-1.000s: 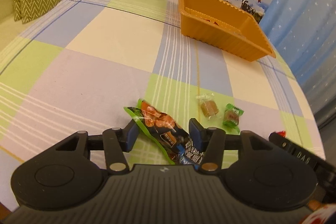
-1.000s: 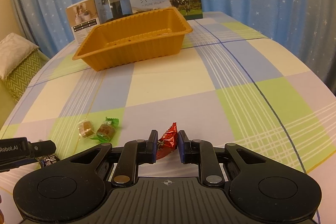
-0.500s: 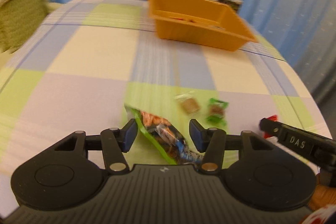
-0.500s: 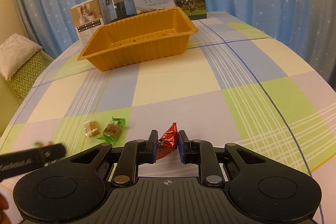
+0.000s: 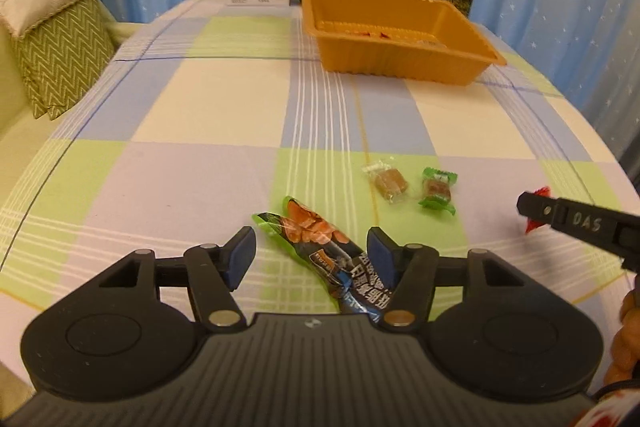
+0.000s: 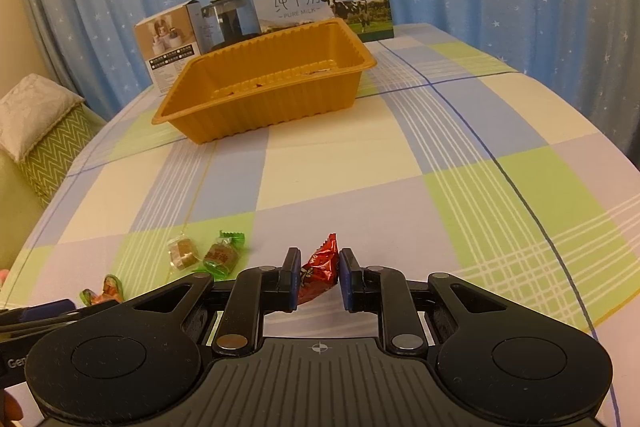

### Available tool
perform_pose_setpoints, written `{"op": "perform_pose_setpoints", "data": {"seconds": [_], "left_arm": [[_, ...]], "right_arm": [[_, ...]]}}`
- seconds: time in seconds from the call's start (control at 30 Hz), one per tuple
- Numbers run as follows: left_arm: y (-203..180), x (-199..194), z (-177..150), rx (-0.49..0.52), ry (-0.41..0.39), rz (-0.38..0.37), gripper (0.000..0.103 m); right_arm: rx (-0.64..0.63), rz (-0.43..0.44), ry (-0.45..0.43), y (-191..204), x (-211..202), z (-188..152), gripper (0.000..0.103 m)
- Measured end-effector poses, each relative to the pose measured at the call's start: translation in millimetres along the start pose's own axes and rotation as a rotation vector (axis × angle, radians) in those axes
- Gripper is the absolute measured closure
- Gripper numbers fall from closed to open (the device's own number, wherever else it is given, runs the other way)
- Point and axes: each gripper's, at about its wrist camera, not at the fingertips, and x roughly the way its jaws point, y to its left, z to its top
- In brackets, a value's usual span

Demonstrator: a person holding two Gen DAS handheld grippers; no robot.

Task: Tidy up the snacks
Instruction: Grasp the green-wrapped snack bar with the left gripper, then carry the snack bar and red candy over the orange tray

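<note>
The right gripper (image 6: 319, 277) is pinched on a red-wrapped candy (image 6: 319, 269), its pads pressing the crinkled foil from both sides low over the checked tablecloth (image 6: 460, 131) — a grip that looks made for carrying the piece away rather than nudging it. The left gripper (image 5: 311, 253) straddles a long green-and-black snack packet (image 5: 320, 251) that lies slantwise on the cloth; its jaws are opening, the packet between them, the right pad beside or just touching the wrapper and the left one clear of it, so nothing is held there yet. Just beyond the packet sit two small sweets side by side, a clear-wrapped caramel (image 5: 386, 181) and a green-wrapped candy (image 5: 437, 190), both loose. The orange tray (image 5: 400, 65) stands well apart at the far end of the table, in front of a milk carton box (image 6: 320, 1), a few small pieces already inside — presumably the place where every snack is meant to end up.
</note>
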Motion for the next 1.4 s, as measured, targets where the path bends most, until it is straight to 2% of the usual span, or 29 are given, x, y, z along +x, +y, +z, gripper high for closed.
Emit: {"op": "perform_pose_setpoints", "data": {"seconds": [0.1, 0.2, 0.3, 0.47, 0.6, 0.7, 0.93, 1.1, 1.4], "left_arm": [[-4, -2, -1, -0.018, -0.009, 0.000, 0.049], [-10, 6, -1, -0.017, 0.019, -0.029, 0.061], [-15, 14, -1, 0.007, 0.026, -0.032, 0.061], [-18, 31, 6, 0.037, 0.052, -0.109, 0.068], [-23, 31, 2, 0.105, 0.055, -0.077, 0.075], [-27, 29, -1, 0.150, 0.056, -0.058, 0.077], [-19, 19, 7, 0.105, 0.022, -0.060, 0.077], [-16, 10, 24, 0.086, -0.006, -0.083, 0.077], [-18, 3, 64, 0.151, -0.064, -0.111, 0.077]], "right_arm": [[-0.004, 0.005, -0.003, 2, -1, 0, 0.083], [-0.002, 0.005, -0.003, 1, -1, 0, 0.083], [0.004, -0.001, -0.005, -2, -2, 1, 0.083], [0.009, -0.005, -0.003, -3, -1, 1, 0.083], [0.008, -0.002, -0.002, -2, 0, 1, 0.083], [0.010, 0.002, 0.000, -1, 0, 1, 0.083], [-0.016, 0.013, -0.009, 5, -4, 1, 0.083], [-0.032, 0.022, -0.024, 8, -7, 6, 0.083], [-0.073, 0.048, -0.086, 17, -17, 38, 0.083]]}}
